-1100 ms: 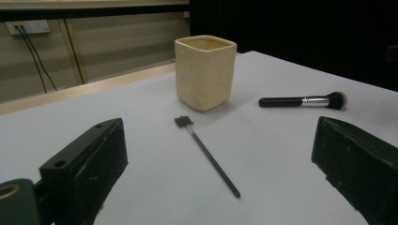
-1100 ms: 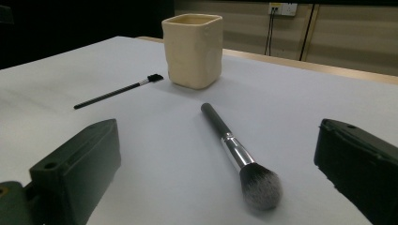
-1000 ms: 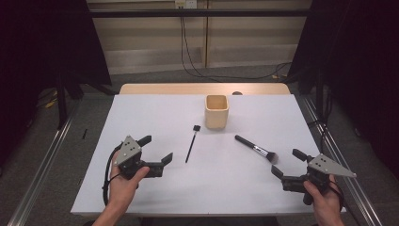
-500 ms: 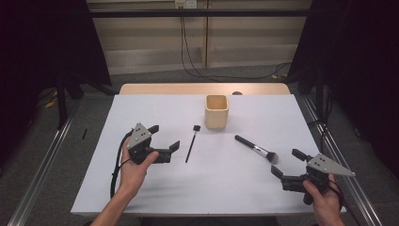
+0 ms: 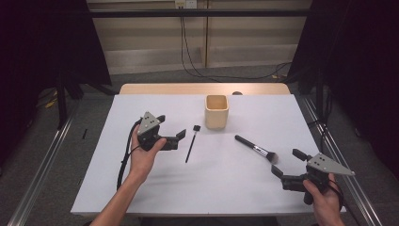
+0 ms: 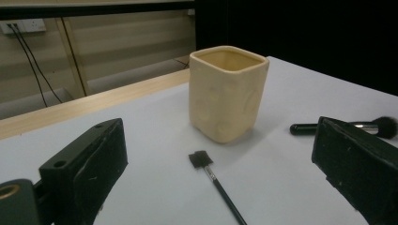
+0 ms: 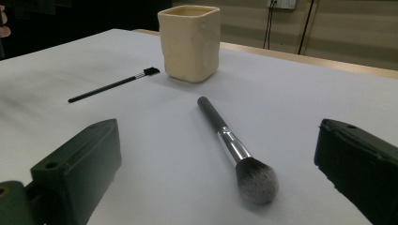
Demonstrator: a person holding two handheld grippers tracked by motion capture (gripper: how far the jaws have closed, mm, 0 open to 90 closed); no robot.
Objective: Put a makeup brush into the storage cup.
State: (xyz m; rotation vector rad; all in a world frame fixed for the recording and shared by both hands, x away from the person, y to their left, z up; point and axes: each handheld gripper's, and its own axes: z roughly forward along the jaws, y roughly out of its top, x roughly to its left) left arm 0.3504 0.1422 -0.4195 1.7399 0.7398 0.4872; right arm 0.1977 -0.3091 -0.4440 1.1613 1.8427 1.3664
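A: Starting at the left, our left gripper hangs with its jaws spread wide and nothing between them, just beside the thin brush on the white table.

B: In the left gripper view the thin brush lies between our two jaws, flat head toward the cream cup. To do this pick well, we should come down over the middle of the handle, jaws set across it and not along it, and close only once both pads flank the stick. It is slim, so a pinch near one end could tip it.

A: Its long axis runs nearly straight away from us, leaning slightly right, head at the far end close to the cup, tail pointing back toward our edge.

B: Farther right, the powder brush lies on a slant, handle tip up-left toward the cup, bristles down-right. Our right gripper sits near those bristles, jaws apart and empty.

A: In the right gripper view the powder brush rests between the open jaws, bristles nearest us.
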